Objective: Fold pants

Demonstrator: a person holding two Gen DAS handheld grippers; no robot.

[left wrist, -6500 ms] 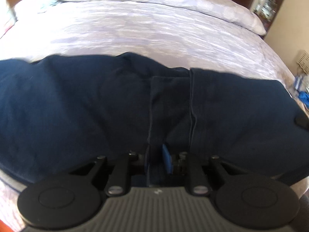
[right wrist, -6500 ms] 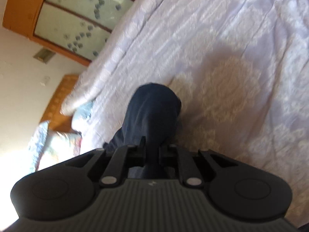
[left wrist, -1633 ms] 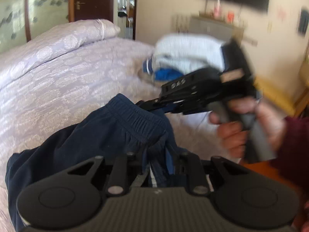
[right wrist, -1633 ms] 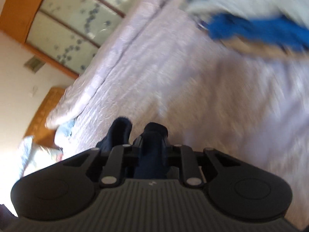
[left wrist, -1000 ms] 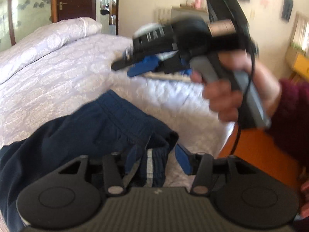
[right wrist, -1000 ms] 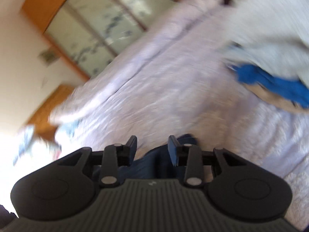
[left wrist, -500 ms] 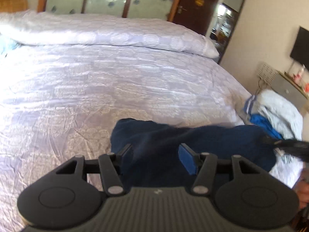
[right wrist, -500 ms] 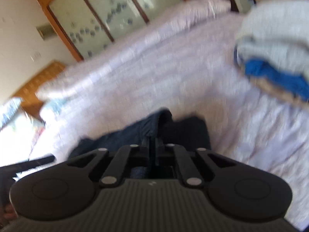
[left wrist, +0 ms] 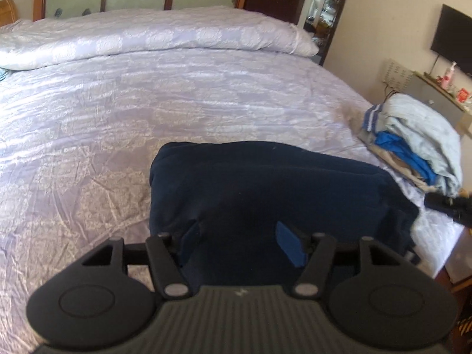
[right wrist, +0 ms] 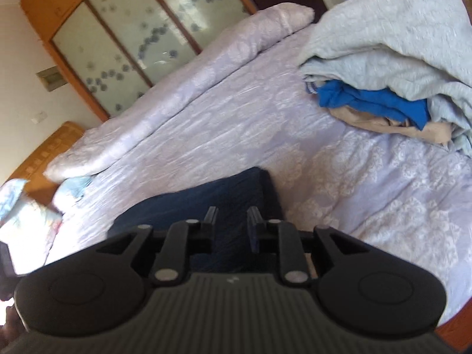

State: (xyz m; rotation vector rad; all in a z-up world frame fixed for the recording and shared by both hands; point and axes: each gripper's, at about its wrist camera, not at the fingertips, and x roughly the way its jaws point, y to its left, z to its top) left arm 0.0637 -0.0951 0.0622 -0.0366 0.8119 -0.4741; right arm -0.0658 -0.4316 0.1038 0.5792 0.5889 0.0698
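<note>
pants [left wrist: 265, 194] near edge hidden behind gripper body, clothes pile [right wrist: 398, 59] cropped

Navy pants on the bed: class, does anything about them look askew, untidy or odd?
Nothing stands out. The navy pants lie folded in a compact bundle on the lilac bedspread, edges fairly even. The clothes pile beside them is loosely heaped, separate from the pants.

Each tool, left [left wrist: 240, 243] and right [right wrist: 231, 225], has a ribbed grey housing flanked by two round black discs. Black linkage arms with silver pivot screws carry the fingers [left wrist: 290, 247], which appear to bear blue pads. A small white mark sits at the housing's front edge.
</note>
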